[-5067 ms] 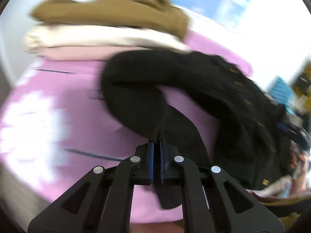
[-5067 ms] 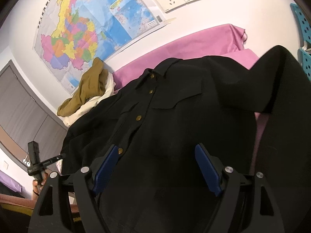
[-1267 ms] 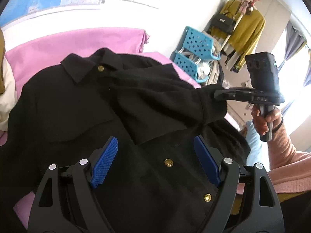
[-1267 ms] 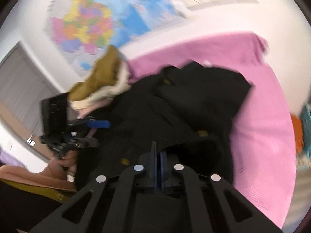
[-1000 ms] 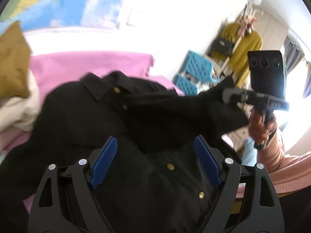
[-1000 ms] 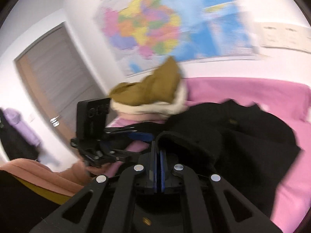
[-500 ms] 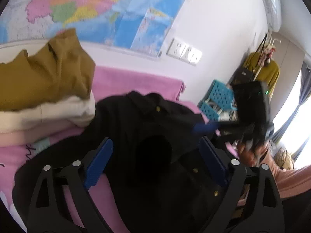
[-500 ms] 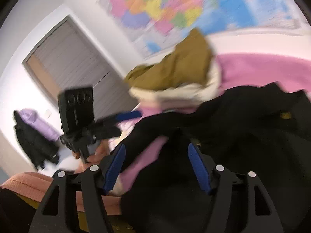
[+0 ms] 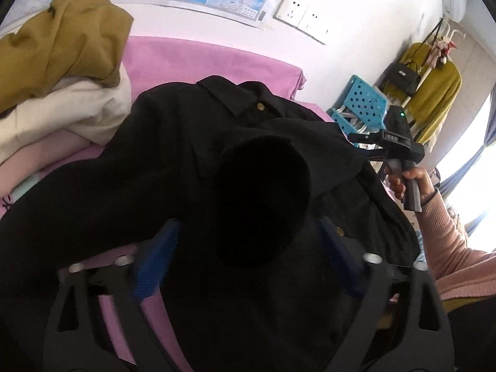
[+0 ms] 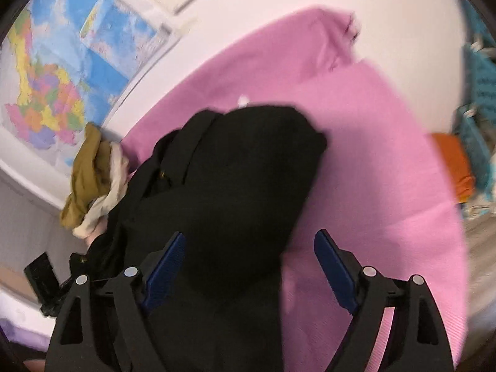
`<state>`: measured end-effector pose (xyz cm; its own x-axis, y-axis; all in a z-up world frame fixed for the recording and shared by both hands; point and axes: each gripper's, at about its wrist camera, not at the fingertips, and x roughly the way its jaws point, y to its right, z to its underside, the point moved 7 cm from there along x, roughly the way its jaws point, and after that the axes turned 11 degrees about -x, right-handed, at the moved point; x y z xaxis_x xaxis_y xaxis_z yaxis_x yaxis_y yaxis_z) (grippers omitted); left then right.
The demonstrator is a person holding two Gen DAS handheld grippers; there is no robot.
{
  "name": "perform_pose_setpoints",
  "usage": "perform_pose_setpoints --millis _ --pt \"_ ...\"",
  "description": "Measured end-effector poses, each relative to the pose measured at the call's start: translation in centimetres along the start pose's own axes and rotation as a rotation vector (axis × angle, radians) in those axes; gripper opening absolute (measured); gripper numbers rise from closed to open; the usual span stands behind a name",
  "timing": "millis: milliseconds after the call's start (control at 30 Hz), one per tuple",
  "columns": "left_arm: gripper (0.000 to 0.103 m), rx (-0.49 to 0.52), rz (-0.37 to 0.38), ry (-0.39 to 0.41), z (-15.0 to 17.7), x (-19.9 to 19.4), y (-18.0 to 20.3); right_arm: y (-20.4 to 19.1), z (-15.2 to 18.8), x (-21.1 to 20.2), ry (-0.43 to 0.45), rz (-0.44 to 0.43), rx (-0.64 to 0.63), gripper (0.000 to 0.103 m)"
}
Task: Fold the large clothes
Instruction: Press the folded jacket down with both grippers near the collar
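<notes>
A black button shirt (image 9: 192, 155) lies on the pink bed sheet (image 9: 198, 59), collar towards the wall, with both sleeves folded across its front. My left gripper (image 9: 245, 266) is open just above the shirt's lower part, with a sleeve cuff between and above its blue pads. My right gripper (image 10: 248, 266) is open over the shirt (image 10: 229, 186), holding nothing. In the left wrist view the right gripper (image 9: 393, 145) hovers by the shirt's right edge. In the right wrist view the left gripper's body (image 10: 46, 282) shows at the far left.
A stack of folded clothes, mustard on cream on pink (image 9: 59, 62), sits left of the shirt. Blue plastic baskets (image 9: 362, 108) and a coat rack (image 9: 434, 71) stand to the right of the bed. A wall map and sockets (image 9: 297, 15) hang behind it.
My right gripper carried the right sleeve across the shirt, opened and let it go, then drew back to the right. My left gripper stayed open and swung over the shirt.
</notes>
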<state>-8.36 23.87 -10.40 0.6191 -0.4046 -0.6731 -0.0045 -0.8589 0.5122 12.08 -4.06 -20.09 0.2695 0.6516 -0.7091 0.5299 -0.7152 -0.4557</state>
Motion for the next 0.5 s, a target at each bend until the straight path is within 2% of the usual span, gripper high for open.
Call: perform_pose_setpoints --millis 33,67,100,167,267,367,467,500 --pt "0.051 -0.009 -0.006 -0.016 -0.1 0.4 -0.1 -0.5 -0.2 0.7 -0.007 -0.008 -0.001 0.081" --pt "0.038 -0.023 -0.014 -0.035 -0.3 0.9 -0.3 -0.7 -0.3 1.2 -0.004 -0.026 -0.009 0.065" --pt "0.033 -0.037 -0.007 -0.048 -0.6 1.3 -0.5 -1.2 -0.3 1.3 -0.002 -0.058 -0.016 0.035" --pt "0.019 -0.04 -0.003 -0.038 -1.2 1.5 -0.5 -1.4 -0.6 1.1 0.016 -0.083 -0.016 0.01" --pt "0.011 -0.047 0.015 0.011 -3.1 1.0 -0.4 -1.7 -1.2 -1.5 0.085 -0.042 -0.065 0.007" --pt "0.008 -0.038 0.022 0.057 -5.1 0.9 0.0 -0.5 -2.5 -5.1 0.178 0.027 -0.071 0.006" --pt "0.008 -0.055 0.037 0.049 -6.3 2.2 0.0 1.8 -3.1 -5.7 0.19 0.05 -0.026 0.005" --pt "0.008 -0.065 0.015 0.026 -6.5 3.5 -0.6 2.3 -3.1 -5.2 0.177 0.066 -0.023 0.005"
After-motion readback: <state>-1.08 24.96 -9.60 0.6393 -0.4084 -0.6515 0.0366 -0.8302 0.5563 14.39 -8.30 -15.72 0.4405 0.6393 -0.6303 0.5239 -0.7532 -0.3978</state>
